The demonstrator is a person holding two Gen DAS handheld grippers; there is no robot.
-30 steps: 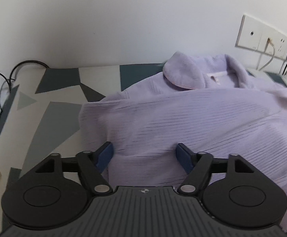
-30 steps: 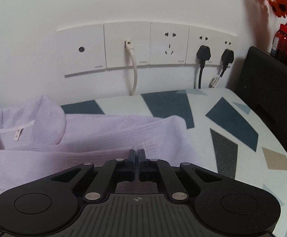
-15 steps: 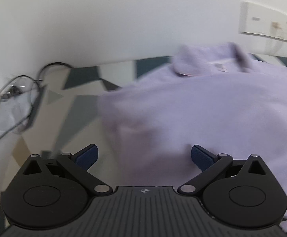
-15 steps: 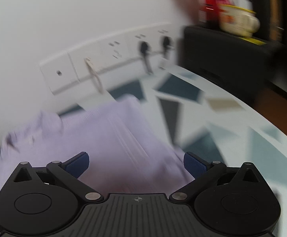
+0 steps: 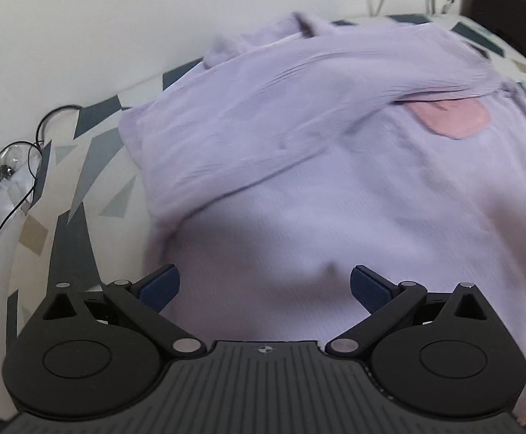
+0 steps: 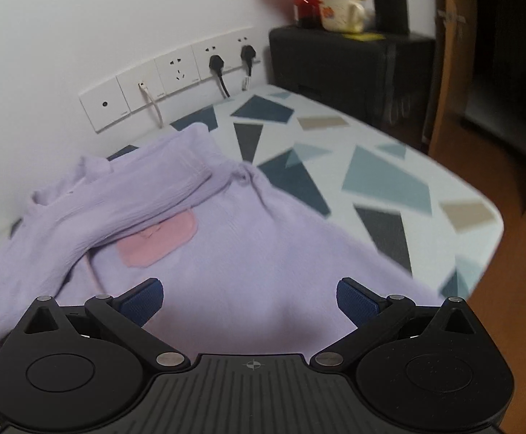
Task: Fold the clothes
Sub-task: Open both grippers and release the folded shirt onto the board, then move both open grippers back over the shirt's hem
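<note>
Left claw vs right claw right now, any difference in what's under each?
The left claw hangs over plain lavender shirt cloth, with the pink patch far off to its right; the right claw has that patch just ahead. Patterned tabletop lies left of the left claw, right of the right. Both stand open, gripping nothing.

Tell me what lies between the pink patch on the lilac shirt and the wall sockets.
In the right wrist view, a folded-over sleeve of the lilac shirt crosses just above the pink patch; past it, a strip of patterned tabletop runs to the wall sockets.
</note>
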